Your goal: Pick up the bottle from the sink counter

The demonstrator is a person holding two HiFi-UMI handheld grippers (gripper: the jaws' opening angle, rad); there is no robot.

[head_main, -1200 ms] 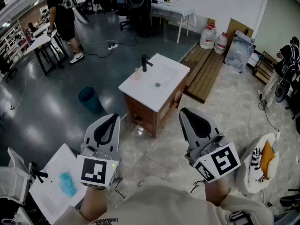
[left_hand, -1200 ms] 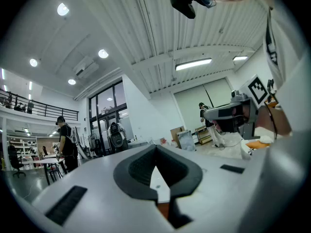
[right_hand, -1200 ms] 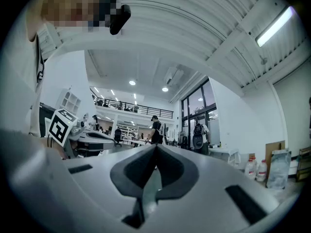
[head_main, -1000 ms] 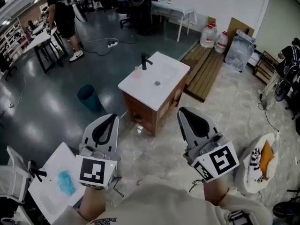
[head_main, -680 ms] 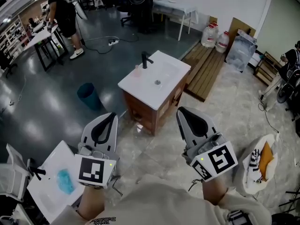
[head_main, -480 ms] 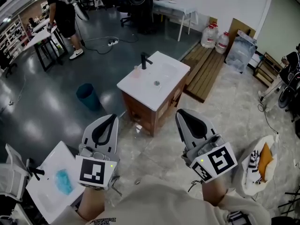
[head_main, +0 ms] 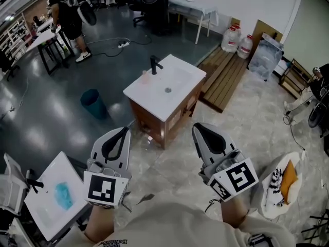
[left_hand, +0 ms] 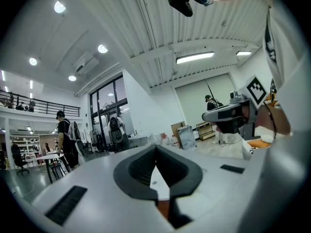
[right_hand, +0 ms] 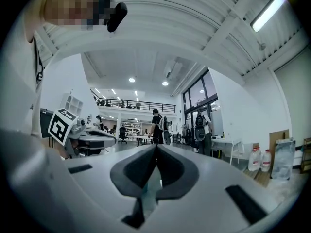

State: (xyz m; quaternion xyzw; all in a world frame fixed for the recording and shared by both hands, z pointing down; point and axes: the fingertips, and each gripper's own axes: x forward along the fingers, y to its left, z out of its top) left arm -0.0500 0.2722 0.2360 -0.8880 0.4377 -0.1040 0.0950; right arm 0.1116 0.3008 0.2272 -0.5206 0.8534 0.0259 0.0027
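Workshop hall with a dark polished floor (head_main: 46,112): a person is standing back from a wooden vanity (head_main: 165,118), holding a gripper in each hand. The left gripper (head_main: 123,130) is showing its jaws pressed together with nothing between them. The right gripper (head_main: 198,128) is likewise closed and empty, and both are pointing roughly level toward the vanity. Ahead of them and well apart, the white sink counter (head_main: 180,84) is carrying a black faucet (head_main: 153,64) near its far left corner. The bottle (head_main: 145,78), small and pale pink, is sitting just beside that faucet by the counter's left edge. It appears to be standing upright, though it is too small to be sure. Lying ahead and to the left, it is falling more in line with the left gripper, which looks the nearer. Either pair of jaws would need opening first.
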